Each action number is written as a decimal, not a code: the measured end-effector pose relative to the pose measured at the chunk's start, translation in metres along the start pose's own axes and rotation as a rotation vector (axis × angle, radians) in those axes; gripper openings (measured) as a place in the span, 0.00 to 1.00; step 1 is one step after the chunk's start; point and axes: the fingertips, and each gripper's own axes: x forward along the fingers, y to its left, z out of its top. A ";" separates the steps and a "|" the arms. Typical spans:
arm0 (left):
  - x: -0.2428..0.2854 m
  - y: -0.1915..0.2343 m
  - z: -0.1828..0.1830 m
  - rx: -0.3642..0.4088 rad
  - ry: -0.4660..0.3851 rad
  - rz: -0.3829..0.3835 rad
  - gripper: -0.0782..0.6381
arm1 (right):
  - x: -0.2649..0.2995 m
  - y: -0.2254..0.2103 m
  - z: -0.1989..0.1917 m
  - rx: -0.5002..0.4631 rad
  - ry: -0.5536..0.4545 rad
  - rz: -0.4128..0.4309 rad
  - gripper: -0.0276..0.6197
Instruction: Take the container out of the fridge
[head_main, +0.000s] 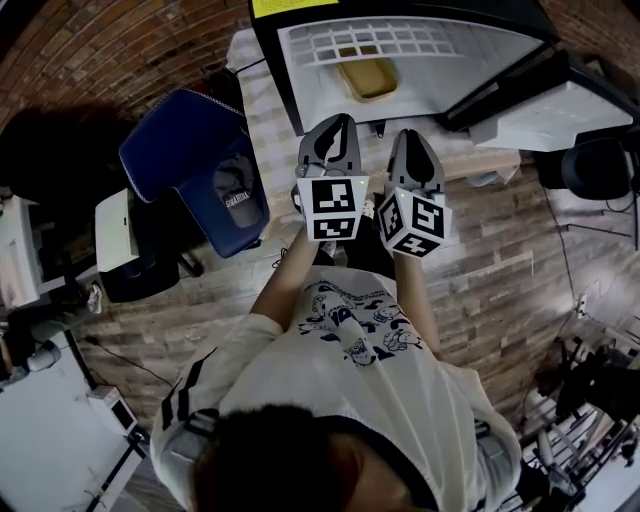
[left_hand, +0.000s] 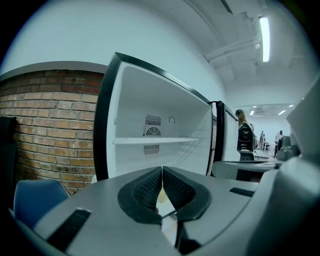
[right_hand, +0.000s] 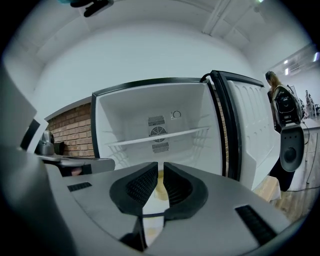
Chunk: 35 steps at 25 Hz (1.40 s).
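Note:
The fridge (head_main: 292, 88) stands open in front of me, its white inside (left_hand: 150, 100) (right_hand: 145, 107) crossed by a wire shelf (right_hand: 160, 136). A yellowish container (head_main: 368, 76) sits on the fridge floor below that shelf. Only a pale sliver of the container (left_hand: 162, 195) (right_hand: 160, 185) shows past the pads. My left gripper (head_main: 338, 122) (left_hand: 162, 170) hangs just outside the opening, its pads touching at the tips and holding nothing. The right gripper (head_main: 413, 136) (right_hand: 160, 167) is beside it, pads a thin slit apart, also holding nothing.
The fridge door (head_main: 545, 112) (right_hand: 255, 135) swings out to the right. A blue padded chair (head_main: 198, 165) stands left of the fridge against the brick wall (left_hand: 47, 135). A person (right_hand: 279, 107) stands far off on the right. White equipment (head_main: 115, 238) sits at the left.

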 end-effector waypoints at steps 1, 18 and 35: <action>0.006 0.000 0.001 -0.006 0.003 0.010 0.14 | 0.006 -0.003 0.002 -0.002 0.003 0.010 0.12; 0.099 -0.006 -0.033 -0.204 0.166 0.156 0.14 | 0.094 -0.058 0.010 -0.017 0.079 0.151 0.12; 0.156 0.016 -0.093 -0.324 0.346 0.313 0.14 | 0.149 -0.074 0.010 -0.023 0.126 0.239 0.12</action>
